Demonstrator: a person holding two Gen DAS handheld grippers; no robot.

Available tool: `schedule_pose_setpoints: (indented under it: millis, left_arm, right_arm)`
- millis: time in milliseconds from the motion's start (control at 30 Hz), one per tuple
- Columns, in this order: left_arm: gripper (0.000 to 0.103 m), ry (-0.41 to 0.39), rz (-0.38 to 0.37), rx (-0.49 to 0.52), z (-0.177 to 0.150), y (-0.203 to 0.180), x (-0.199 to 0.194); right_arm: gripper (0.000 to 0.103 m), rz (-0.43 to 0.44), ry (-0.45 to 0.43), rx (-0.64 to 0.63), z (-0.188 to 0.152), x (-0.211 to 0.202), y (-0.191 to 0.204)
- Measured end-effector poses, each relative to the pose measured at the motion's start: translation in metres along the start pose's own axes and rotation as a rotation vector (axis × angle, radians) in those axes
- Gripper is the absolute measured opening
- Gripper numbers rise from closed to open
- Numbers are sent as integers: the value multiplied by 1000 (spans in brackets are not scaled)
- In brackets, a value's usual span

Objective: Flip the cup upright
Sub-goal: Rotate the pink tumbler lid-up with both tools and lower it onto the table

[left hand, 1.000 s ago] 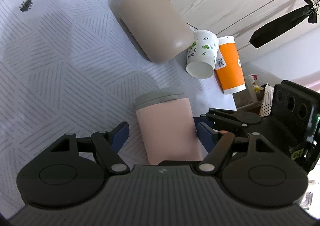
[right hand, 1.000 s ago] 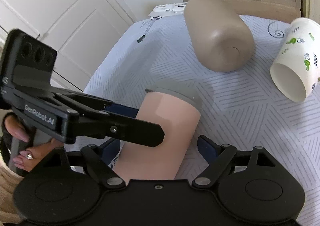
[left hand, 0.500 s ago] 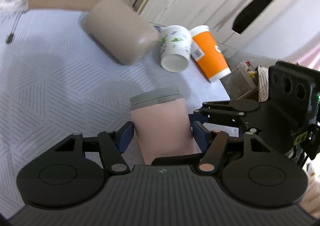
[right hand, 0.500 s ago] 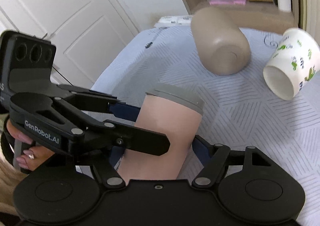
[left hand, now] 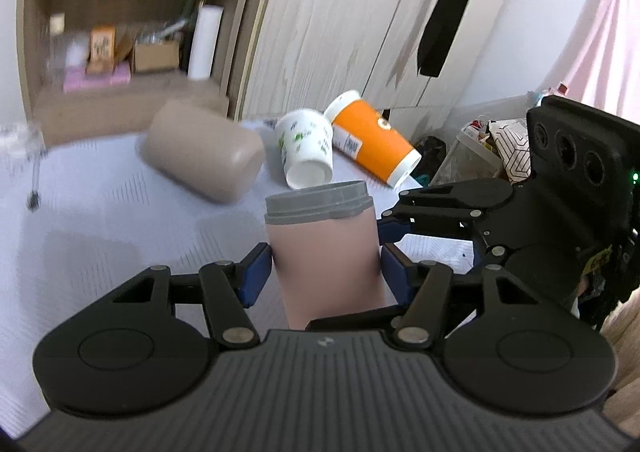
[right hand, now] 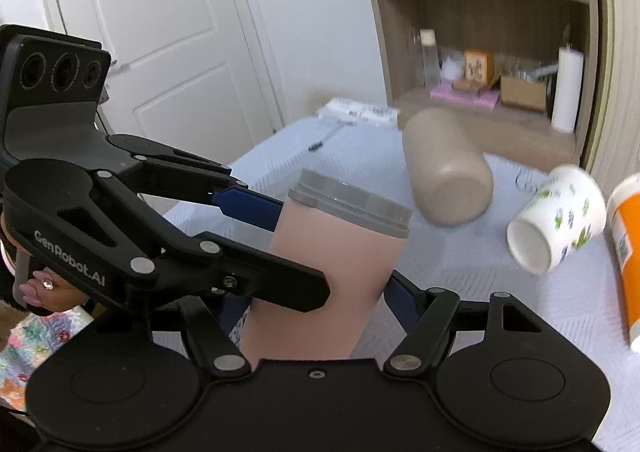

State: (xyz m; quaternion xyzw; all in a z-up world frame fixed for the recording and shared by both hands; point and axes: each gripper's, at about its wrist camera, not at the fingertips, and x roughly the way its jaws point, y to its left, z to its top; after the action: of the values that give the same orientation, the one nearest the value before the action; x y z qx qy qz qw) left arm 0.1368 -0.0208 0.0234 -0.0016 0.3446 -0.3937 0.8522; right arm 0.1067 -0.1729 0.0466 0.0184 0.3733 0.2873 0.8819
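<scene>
A pink cup (left hand: pixel 326 252) with a grey rim band stands tilted up between both grippers, rim end pointing up and away. My left gripper (left hand: pixel 326 274) is shut on the cup's body, blue pads pressed on both sides. My right gripper (right hand: pixel 316 292) is also shut on the same cup (right hand: pixel 332 272), gripping it from the other side. The right gripper shows at the right of the left wrist view, and the left gripper crosses the left of the right wrist view. The cup's base is hidden behind the gripper bodies.
A tan cup (left hand: pixel 204 154) lies on its side on the patterned white tablecloth (left hand: pixel 100 220). A white leaf-print cup (left hand: pixel 306 150) and an orange cup (left hand: pixel 372 142) lie beside it. Shelves (right hand: pixel 480 32) and a white door (right hand: pixel 160 32) stand beyond.
Both grippers closed on the pink cup and tipped it up from lying flat toward upright. Both cameras now look more level across the table.
</scene>
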Motion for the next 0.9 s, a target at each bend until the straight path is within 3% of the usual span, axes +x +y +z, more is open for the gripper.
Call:
schedule_pose_setpoints:
  millis: [200,700,900]
  left_arm:
    - [57,-58,36,112,0,-13,-8]
    - [57,-124,55,133,3,-8,9]
    - [57,-134,57,103,4,3,27]
  right_arm:
    - [76,-59,-49,-95,3,6,8]
    - [72,-243,-149,-323,-3,22,7]
    - [70,-240,-161,-282,4,33,-13]
